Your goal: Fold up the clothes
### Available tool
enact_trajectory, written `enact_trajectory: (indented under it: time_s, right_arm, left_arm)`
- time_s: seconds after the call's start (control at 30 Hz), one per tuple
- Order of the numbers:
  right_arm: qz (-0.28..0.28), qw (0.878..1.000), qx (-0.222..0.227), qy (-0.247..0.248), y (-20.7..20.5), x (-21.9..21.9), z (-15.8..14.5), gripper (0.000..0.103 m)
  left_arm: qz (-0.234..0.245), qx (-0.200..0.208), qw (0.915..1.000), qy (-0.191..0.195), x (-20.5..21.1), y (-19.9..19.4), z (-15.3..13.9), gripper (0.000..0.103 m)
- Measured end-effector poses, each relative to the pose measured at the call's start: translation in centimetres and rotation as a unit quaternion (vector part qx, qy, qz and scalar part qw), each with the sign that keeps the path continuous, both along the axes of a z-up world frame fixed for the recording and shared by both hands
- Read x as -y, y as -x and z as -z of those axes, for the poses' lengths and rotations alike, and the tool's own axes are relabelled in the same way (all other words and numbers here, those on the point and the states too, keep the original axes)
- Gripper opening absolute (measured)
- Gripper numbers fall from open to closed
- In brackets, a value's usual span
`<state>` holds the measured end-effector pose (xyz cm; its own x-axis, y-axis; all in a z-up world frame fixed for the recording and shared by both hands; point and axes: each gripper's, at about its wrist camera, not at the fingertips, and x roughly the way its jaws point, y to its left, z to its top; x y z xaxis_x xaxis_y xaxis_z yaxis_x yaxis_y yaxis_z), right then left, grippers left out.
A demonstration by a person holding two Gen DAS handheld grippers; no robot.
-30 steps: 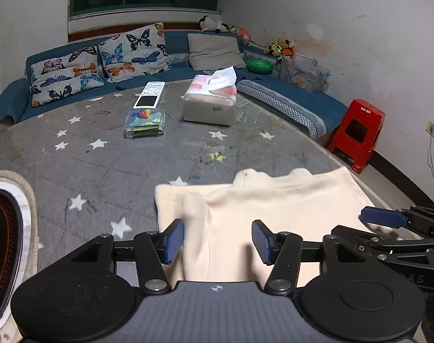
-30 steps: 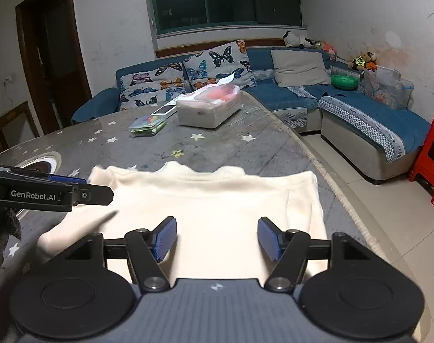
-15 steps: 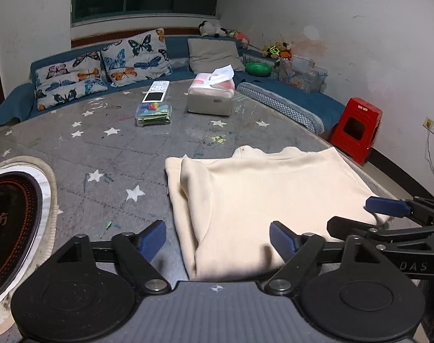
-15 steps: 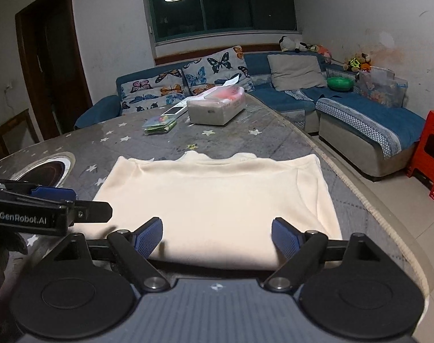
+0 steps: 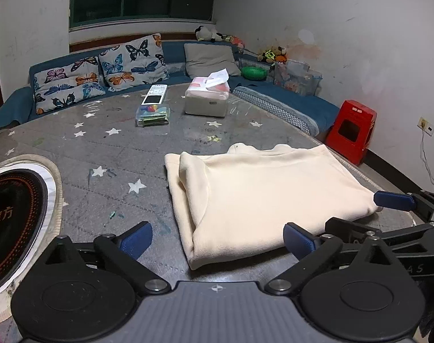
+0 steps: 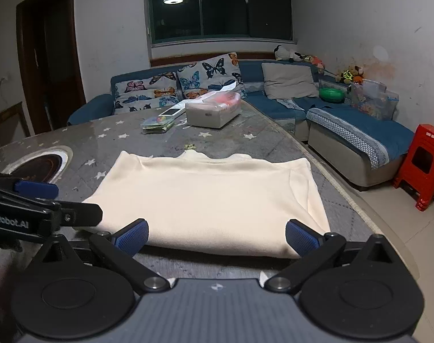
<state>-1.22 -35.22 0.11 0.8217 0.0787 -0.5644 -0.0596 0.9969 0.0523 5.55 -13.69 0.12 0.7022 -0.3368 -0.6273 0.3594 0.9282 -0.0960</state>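
**Cream garment folded flat, both sets of fingers spread wide and empty**

The cream garment lies folded into a rectangle on the grey star-patterned tabletop, its collar toward the far side.

In the left wrist view its near left corner sits just ahead of the left gripper, between the two blue-padded fingers, and neither pad touches the cloth. In the right wrist view the near folded edge runs across the gap of the right gripper, and its fingers also stand clear of the fabric. Both pairs have just been opening and now stand wide apart, holding nothing.

Readable writing: "enRobot.AI" on the left gripper's side as seen from the right wrist. An inset round cooktop carries orange characters, only partly visible. A tissue box and a remote sit well beyond the garment.
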Motion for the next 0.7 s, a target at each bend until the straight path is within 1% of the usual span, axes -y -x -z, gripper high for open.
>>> enact_trajectory:
  time_s: [0.03, 0.7]
  right_arm:
    - [0.000, 1.000, -0.001, 0.002, 0.0, -0.1, 0.0, 0.103]
    - [-0.003, 1.000, -0.008, 0.009, 0.6, -1.1, 0.3, 0.103]
  left_arm:
    - [0.001, 0.001, 1.0000, 0.001, 0.0, 0.1, 0.0, 0.103]
    - [-0.007, -0.006, 1.0000, 0.002, -1.0, 0.8, 0.4, 0.103]
